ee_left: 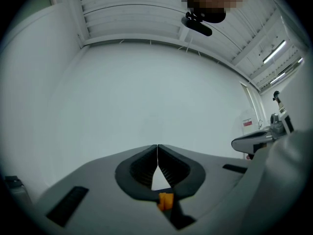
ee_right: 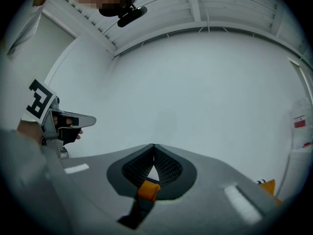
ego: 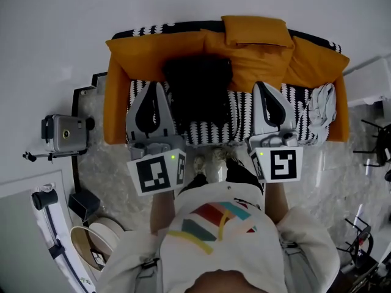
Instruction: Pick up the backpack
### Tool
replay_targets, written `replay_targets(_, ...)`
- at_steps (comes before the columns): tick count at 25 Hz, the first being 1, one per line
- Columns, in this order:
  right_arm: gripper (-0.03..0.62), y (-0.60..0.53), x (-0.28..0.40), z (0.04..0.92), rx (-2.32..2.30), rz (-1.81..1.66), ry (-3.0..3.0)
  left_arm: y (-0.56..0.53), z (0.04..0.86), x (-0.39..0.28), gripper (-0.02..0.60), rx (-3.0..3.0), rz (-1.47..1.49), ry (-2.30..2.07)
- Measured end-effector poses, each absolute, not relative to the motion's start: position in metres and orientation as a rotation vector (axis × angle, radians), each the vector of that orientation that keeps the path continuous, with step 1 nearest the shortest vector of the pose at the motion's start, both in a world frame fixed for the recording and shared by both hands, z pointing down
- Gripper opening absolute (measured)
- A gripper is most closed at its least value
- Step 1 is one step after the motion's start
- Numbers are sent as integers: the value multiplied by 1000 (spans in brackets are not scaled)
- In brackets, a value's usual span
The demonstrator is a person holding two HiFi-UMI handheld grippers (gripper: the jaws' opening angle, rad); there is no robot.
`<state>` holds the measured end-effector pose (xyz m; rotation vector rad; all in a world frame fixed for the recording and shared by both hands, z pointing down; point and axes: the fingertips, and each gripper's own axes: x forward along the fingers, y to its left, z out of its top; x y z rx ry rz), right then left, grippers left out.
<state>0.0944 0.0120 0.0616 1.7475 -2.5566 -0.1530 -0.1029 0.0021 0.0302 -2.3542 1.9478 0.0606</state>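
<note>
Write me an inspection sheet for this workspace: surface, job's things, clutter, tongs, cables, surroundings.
Surface: orange sofa with a black-and-white patterned seat.
Job's things: black backpack lies mid-seat, not yet picked up.
Clutter: pale cloth at the seat's right end; orange cushion on the backrest.
Tongs: left tongs shut, empty; right tongs shut, empty; they flank the backpack in the head view, and neither touches it.
Cables: nothing seen.
Surroundings: grey camera on a stand left of the sofa; marbled floor; dark stands at right.
</note>
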Motion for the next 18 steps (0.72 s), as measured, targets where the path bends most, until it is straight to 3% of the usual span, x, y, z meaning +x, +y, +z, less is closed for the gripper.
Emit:
replay_targets(10, 5, -23, 82, 88, 1735, -109, -2575, -31, 69, -121, 15, -2329, 17, 2012)
replay_targets(18, 5, -61, 53, 193, 1698, -98, -2600, -73, 189, -125, 15, -2412, -64, 2013)
